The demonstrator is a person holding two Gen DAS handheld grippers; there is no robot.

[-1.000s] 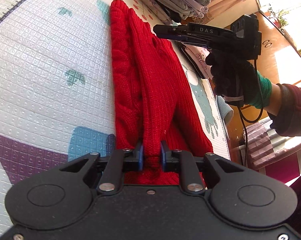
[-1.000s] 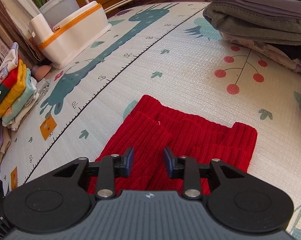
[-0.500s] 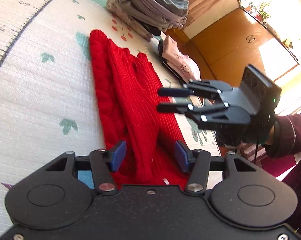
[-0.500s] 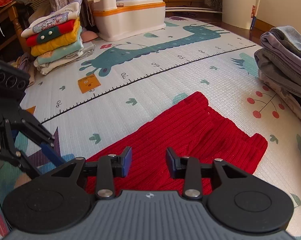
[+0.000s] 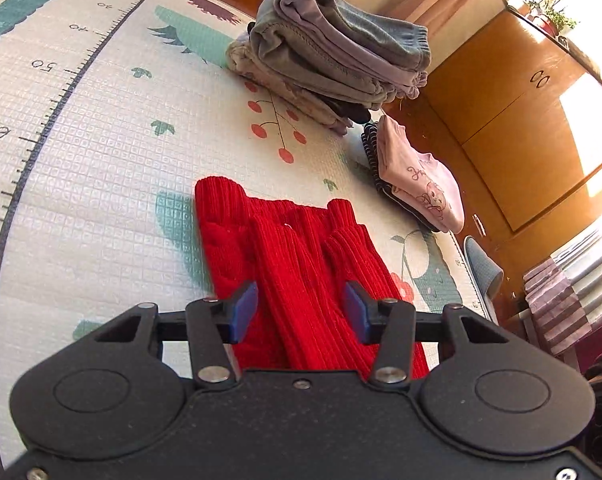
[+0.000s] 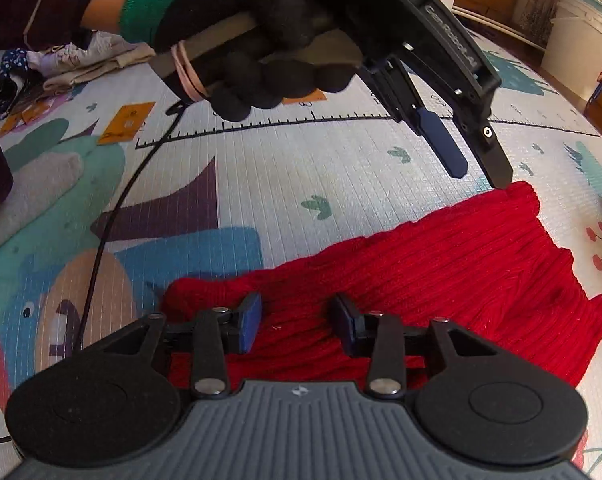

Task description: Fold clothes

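Nearest to us, the right claw [image 6: 295, 322] hangs low over the near end of the red sweater [image 6: 441, 280], its blue pads spread apart with nothing between them. We judge it sits there to be ready for that end of the knit. In the left wrist view, the left claw [image 5: 297, 310] is likewise released, pads wide, with the ribbed red fabric showing between and under them but not pinched.

The sweater lies flat on the play mat [image 6: 261, 168] as a long narrow band, sleeves laid over the body along its length. That shape fits lengthwise folds already in place, with a crosswise fold possibly to come; we cannot settle from this whether more folding is wanted.

Further out in the right wrist view, the gloved hand [image 6: 261, 44] grips the left tool, whose fingertips [image 6: 501, 172] point down at the sweater's far corner, near it or just touching; we cannot tell which.

Beyond the sweater, a stack of folded grey clothes [image 5: 333, 52] rests on the mat, and beside it a smaller folded pile with a pink garment [image 5: 421, 184] on top. These look like sorted, finished piles, kept clear of the working space. At the far edge stands a white bucket [image 6: 581, 28]; its contents are hidden.
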